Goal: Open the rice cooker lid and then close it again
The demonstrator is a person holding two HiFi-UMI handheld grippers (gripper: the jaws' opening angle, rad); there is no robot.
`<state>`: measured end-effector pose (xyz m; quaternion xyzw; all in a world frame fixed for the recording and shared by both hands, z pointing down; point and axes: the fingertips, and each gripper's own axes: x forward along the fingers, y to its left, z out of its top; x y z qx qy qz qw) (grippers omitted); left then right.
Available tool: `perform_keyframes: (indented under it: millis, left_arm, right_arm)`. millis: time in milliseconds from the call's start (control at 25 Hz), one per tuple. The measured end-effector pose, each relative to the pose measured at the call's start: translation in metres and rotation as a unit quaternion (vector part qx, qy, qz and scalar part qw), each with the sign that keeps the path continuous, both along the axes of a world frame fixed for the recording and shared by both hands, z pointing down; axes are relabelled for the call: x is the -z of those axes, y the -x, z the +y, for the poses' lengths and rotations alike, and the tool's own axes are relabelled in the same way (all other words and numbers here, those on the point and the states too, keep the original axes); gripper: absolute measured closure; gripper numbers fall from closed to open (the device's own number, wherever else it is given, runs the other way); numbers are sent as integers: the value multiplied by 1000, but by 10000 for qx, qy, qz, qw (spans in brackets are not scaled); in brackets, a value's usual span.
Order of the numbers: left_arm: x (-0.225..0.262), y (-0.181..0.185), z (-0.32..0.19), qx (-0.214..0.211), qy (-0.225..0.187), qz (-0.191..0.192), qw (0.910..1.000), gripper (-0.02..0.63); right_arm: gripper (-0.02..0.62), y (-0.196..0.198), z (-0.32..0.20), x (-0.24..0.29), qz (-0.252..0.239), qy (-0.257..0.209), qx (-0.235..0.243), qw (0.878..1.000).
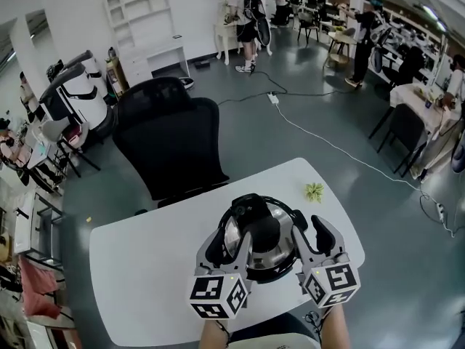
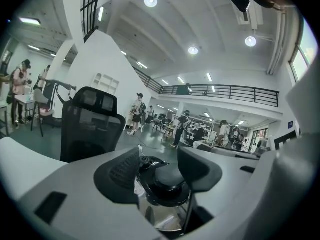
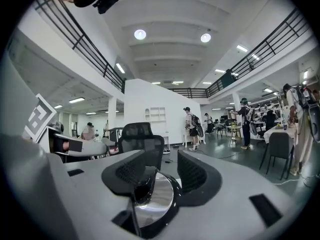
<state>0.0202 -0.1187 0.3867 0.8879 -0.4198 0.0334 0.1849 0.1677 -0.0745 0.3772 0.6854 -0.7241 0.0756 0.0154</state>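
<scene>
The rice cooker [image 1: 259,237] stands on the white table [image 1: 145,267] close to the near edge. It has a shiny silver lid with a black centre and a black rim, and the lid looks down. My left gripper [image 1: 227,244] is open at the cooker's left side, one finger reaching over the lid. In the left gripper view the black lid centre [image 2: 167,181] lies between the spread jaws of the left gripper [image 2: 159,174]. My right gripper [image 1: 311,235] is open at the cooker's right side. In the right gripper view the silver lid edge [image 3: 155,199] shows low between the jaws of the right gripper [image 3: 165,176].
A small green thing [image 1: 314,190] lies on the table beyond the cooker to the right. A black office chair [image 1: 171,140] stands just behind the table. A white cable [image 1: 341,151] runs over the floor. People stand at desks far back.
</scene>
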Motion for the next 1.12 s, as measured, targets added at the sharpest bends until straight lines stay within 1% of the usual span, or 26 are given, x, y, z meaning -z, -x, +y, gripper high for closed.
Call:
perform_keyframes:
  millis: [120, 240, 320, 400, 480, 600, 680, 840, 960, 1120]
  left_arm:
    - [-7, -2, -4, -2, 183, 32, 9998, 362]
    - [-20, -2, -4, 16, 394, 52, 9992, 362]
    - [-23, -2, -4, 18, 565, 178, 9982, 362]
    - [-22, -4, -4, -12, 750, 323, 9967, 362]
    - [-23, -8, -4, -55, 926, 422, 9948, 357]
    - [-24, -13, -7, -80, 1122, 517, 9923, 354]
    - [-27, -16, -9, -124, 1266, 564, 9903, 354]
    - [-33, -27, -9, -288, 1577, 632, 9850, 351]
    - [-37, -31, -11, -379, 1867, 824, 9782, 351]
    - [-42, -32, -18, -375, 2246, 1256, 9656, 350]
  right_arm:
    - [382, 5, -12, -5, -202, 61, 188, 9996]
    - [382, 13, -20, -15, -476, 194, 545, 9972]
    - [382, 19, -24, -19, -737, 383, 894, 9925]
    - [382, 23, -29, -22, -1093, 659, 1251, 9839]
    - [380, 24, -33, -26, -1538, 978, 1594, 9703]
    - [380, 25, -38, -33, -2169, 1393, 2006, 9452]
    - [380, 25, -43, -37, -2487, 1628, 2223, 9286]
    - [380, 25, -49, -42, -2910, 2080, 2632, 8960]
    - [380, 29, -53, -45, -3140, 2391, 2923, 8711]
    - [380, 31, -58, -54, -3317, 2816, 2977, 8497]
